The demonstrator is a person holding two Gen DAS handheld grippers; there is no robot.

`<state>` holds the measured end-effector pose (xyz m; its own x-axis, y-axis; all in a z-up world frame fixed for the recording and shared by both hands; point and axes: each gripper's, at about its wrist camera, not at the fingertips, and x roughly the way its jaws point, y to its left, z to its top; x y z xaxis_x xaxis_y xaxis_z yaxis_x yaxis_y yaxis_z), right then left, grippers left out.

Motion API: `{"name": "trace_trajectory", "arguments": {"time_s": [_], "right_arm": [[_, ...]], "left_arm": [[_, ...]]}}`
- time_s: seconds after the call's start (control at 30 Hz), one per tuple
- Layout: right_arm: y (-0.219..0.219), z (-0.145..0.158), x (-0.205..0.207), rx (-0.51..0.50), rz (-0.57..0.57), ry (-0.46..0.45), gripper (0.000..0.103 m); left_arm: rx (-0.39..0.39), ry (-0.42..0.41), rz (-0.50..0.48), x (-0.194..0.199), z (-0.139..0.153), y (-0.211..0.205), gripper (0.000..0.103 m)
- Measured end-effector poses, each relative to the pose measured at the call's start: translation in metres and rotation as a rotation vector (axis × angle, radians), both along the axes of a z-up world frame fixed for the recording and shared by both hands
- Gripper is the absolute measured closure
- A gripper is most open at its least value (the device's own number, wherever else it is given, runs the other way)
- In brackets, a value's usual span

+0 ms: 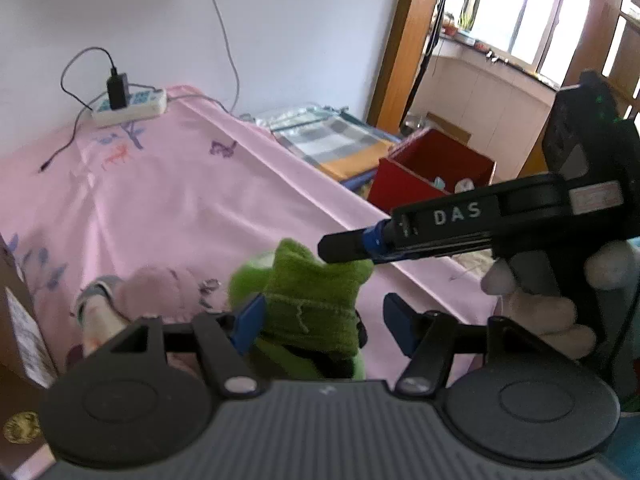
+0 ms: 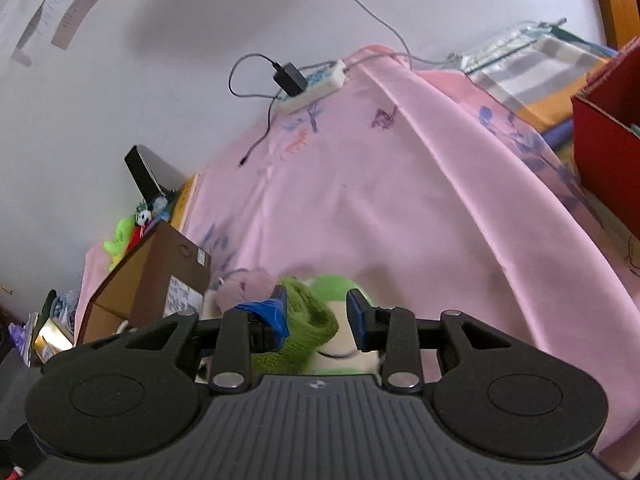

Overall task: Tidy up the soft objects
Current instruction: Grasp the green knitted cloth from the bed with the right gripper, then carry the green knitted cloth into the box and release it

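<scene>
A green plush frog (image 1: 308, 300) lies on a bed covered by a pink sheet (image 1: 168, 200) printed with small purple and blue motifs. Just beside the frog, on its left, lies a pale pink plush toy (image 1: 156, 292).

In the left wrist view, the left hand-held gripper (image 1: 324, 320) stands released, its blue pads wide apart on either side of the frog; the left pad looks to be against the plush, the right pad is clear of it. The right hand-held gripper (image 1: 340, 246) reaches in from the right, held by a gloved hand (image 1: 540, 300), with its tip at the frog's top edge. White letters on its black body read "DAS".

In the right wrist view its jaws stand partly apart with the frog's green fabric between them; whether the pads press on it cannot be told.

A white power strip (image 1: 130, 108) with a black charger (image 1: 117, 90) plugged in sits near the wall. A red box (image 1: 424, 176) stands beyond the bed's edge. A brown cardboard box (image 2: 156, 280) carries a white label, too blurred to read.
</scene>
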<state>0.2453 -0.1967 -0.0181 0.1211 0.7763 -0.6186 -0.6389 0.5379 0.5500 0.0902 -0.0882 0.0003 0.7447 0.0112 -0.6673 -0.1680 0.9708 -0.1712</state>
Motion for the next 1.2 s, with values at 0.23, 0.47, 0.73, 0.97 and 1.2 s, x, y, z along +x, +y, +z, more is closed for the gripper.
{"name": "trace_trajectory", "arguments": {"time_s": [0.23,0.47,0.73,0.97,1.2], "right_arm": [[-0.001,-0.011,0.004,0.027,0.081,0.117,0.09],[0.009,-0.012,0.005,0.054,0.152,0.163,0.093],[0.031,-0.001,-0.004,0.107,0.228,0.2,0.094],[0.065,0.018,-0.024,0.176,0.302,0.192,0.093],[0.121,0.036,-0.058,0.226,0.401,0.168,0.092]], "left_arm": [[-0.025,0.018,0.054,0.011,-0.01,0.004,0.044],[-0.069,-0.009,0.096,-0.006,-0.01,0.007,0.062],[-0.067,-0.097,0.15,-0.036,0.008,0.02,0.073],[-0.037,-0.169,0.228,-0.076,0.031,0.046,0.073],[0.006,-0.23,0.338,-0.129,0.049,0.086,0.073]]}}
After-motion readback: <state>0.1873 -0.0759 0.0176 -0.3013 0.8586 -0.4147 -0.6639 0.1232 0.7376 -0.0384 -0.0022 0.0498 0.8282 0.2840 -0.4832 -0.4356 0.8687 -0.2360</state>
